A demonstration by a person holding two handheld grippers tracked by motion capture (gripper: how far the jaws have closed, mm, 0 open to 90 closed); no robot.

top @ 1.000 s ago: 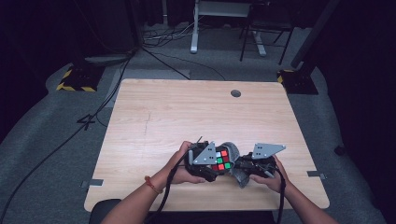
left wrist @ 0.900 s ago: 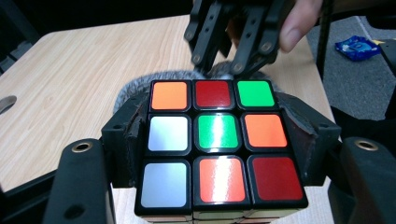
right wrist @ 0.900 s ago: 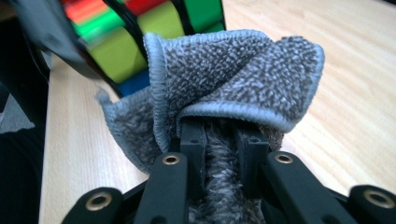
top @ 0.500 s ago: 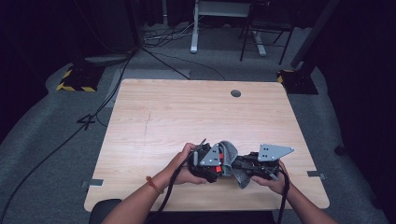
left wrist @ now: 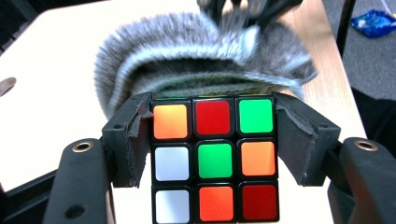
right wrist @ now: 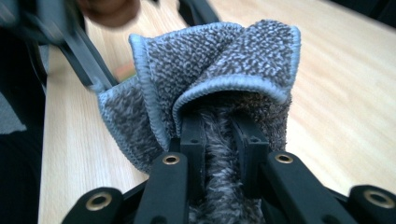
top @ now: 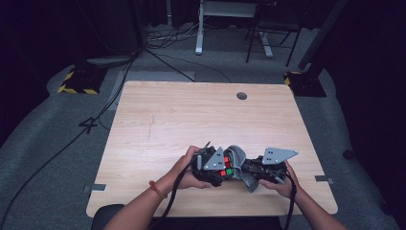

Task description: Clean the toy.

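High view: pale wood-grain table (top: 158, 124), near edge. Left gripper (top: 214, 167) and right gripper (top: 258, 170) meet nose to nose; colour-tiled cube (top: 224, 168) and grey cloth (top: 239, 163) between them.

Left gripper view: black padded jaws clamped on cube (left wrist: 215, 158) sides. Glossy square stickers, black frame: orange, red, green; white, green, orange; white, orange-red, dark red. Fuzzy cloth (left wrist: 201, 56) touching cube's far face.

Right gripper view: jaws pinching cloth (right wrist: 215, 88), looped terry pile, stitched rolled hem, bunched in folds.
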